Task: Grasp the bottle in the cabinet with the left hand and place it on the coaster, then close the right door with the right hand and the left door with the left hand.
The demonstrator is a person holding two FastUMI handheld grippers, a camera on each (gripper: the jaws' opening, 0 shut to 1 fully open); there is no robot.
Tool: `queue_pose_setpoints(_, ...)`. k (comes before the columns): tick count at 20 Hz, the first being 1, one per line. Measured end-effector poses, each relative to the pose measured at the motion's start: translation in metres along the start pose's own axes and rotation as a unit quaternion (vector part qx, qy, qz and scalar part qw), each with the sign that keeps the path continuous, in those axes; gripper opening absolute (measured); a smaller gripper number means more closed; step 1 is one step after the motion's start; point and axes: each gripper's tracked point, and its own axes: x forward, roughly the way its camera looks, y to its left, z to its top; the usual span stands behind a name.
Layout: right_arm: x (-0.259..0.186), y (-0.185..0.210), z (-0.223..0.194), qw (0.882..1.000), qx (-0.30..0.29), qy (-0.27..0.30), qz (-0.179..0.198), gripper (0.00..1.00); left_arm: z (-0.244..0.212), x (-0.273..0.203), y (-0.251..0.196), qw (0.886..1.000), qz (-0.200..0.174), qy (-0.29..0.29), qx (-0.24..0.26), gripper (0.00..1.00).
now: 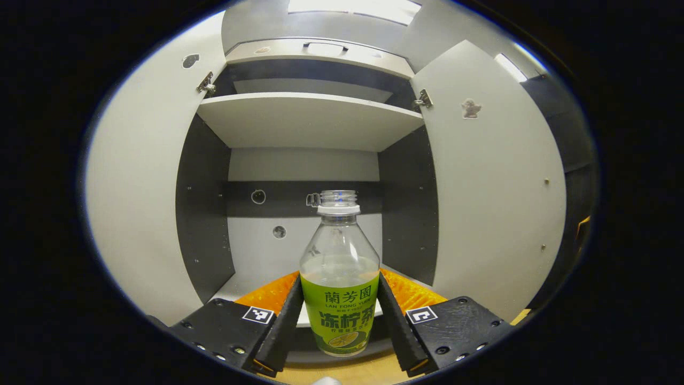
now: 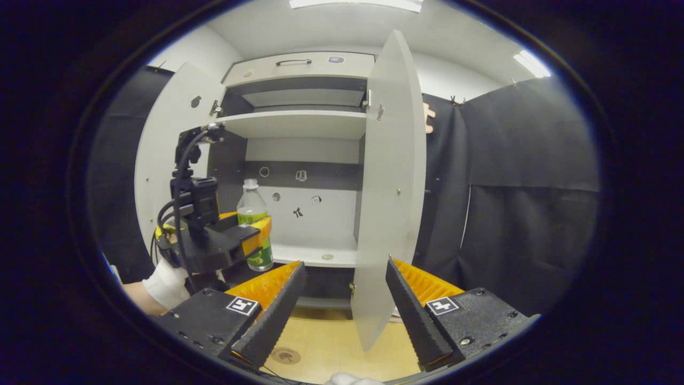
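Your left gripper (image 1: 340, 315) fingers clamp the bottle (image 1: 340, 278); right gripper (image 2: 342, 305) fingers wide; coaster (image 2: 285, 355) placement and both doors remain.

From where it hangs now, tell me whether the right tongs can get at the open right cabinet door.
Probably yes. The right tongs are open, with the edge of the pale grey right cabinet door standing just ahead between the fingers, nothing in between.

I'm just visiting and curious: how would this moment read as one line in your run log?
left gripper: shut on bottle | bottle: at cabinet front | right gripper: open, idle | both doors: open
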Motion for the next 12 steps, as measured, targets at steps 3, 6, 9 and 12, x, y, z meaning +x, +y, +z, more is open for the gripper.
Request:
queue_pose_setpoints(3,-0.007,-0.007,-0.007,1.000,0.007,0.003,-0.004,0.99,-0.036,-0.037,-0.017,0.999,-0.011,0.030,-0.011,0.75)
queue_pose_setpoints(6,-0.012,-0.015,-0.014,1.000,0.011,0.008,-0.009,0.99,-0.083,-0.065,-0.028,0.998,-0.022,0.058,-0.003,0.73)
queue_pose_setpoints(9,-0.015,-0.022,-0.021,1.000,0.006,0.017,-0.015,0.99,-0.121,-0.087,-0.035,0.997,-0.036,0.065,-0.017,0.73)
queue_pose_setpoints(12,-0.019,-0.029,-0.028,0.999,0.001,0.028,-0.021,0.99,-0.155,-0.103,-0.043,0.996,-0.048,0.068,-0.041,0.72)
